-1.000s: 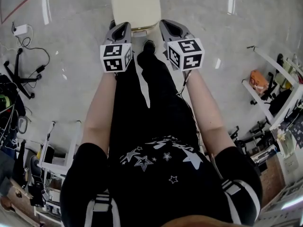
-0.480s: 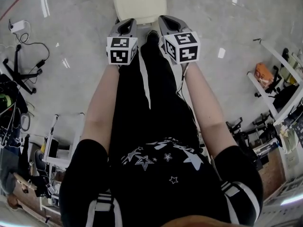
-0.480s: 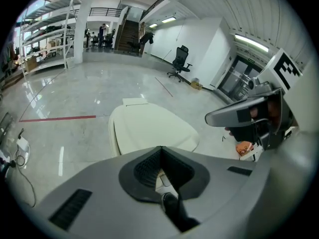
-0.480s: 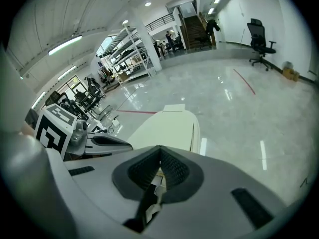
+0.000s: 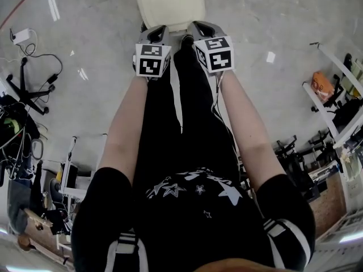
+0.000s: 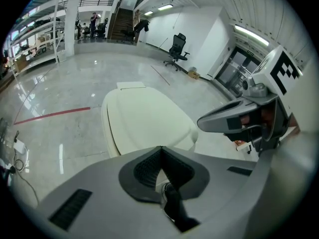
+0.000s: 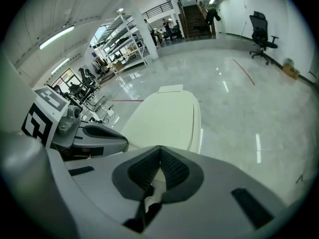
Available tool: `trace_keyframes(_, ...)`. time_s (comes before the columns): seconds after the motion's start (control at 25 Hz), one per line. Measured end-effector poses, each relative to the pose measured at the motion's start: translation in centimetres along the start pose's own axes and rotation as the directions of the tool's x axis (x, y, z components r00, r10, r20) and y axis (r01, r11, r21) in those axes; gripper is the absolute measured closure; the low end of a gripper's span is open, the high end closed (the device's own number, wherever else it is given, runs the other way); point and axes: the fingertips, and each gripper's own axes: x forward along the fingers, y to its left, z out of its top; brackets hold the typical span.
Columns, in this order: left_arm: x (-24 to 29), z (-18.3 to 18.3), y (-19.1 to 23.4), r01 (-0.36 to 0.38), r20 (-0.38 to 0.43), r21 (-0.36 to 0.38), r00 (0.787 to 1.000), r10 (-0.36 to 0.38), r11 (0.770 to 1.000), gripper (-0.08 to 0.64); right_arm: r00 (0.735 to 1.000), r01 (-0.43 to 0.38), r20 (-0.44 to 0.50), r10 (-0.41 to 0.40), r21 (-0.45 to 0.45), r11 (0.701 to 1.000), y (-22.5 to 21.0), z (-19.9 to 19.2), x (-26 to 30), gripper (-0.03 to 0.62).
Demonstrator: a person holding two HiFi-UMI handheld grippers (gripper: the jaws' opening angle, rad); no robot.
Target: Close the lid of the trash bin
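A cream trash bin (image 5: 170, 3) stands on the floor at the top of the head view. Its lid (image 6: 144, 119) lies flat on the body, with the hinge tab at the far side. My left gripper (image 5: 155, 34) hovers at the bin's near edge on the left, shut, with nothing between its pads. My right gripper (image 5: 197, 28) is beside it on the right, also shut and holding nothing. In each gripper view the lid (image 7: 167, 117) fills the space just beyond the closed tips (image 6: 160, 148) (image 7: 160, 148). Neither gripper visibly touches the lid.
The person's black-trousered legs and one shoe (image 5: 185, 38) are right at the bin's base. Cables and a white adapter (image 5: 21, 35) lie on the floor at left, by a chair base (image 5: 25, 89). White shelving (image 5: 334, 89) stands at right. An office chair (image 6: 177, 46) stands far off.
Both grippers have moved forward to the bin's near edge and drawn closer together. The bin sits higher in the head view.
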Motion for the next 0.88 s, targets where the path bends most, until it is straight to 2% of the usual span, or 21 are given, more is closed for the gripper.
trace_keyframes(0.36,1.1,-0.7,0.4,0.016,-0.032,-0.003,0.999,-0.016,1.0,0.548,0.996,0.035,-0.079,-0.035,-0.001,0.999,-0.8,-1.7,3.4,0.586)
trace_keyframes(0.52,1.3,-1.3,0.9,0.001,-0.063,0.0,0.998,-0.001,1.0,0.548,0.994,0.044,-0.103,-0.042,0.017,0.999,-1.1,-1.6,3.5,0.586)
trace_keyframes(0.88,1.5,-1.4,1.0,0.01,-0.072,-0.002,0.997,-0.01,1.0,0.548,0.991,0.045,-0.124,-0.043,0.012,0.999,-1.4,-1.9,3.8,0.586)
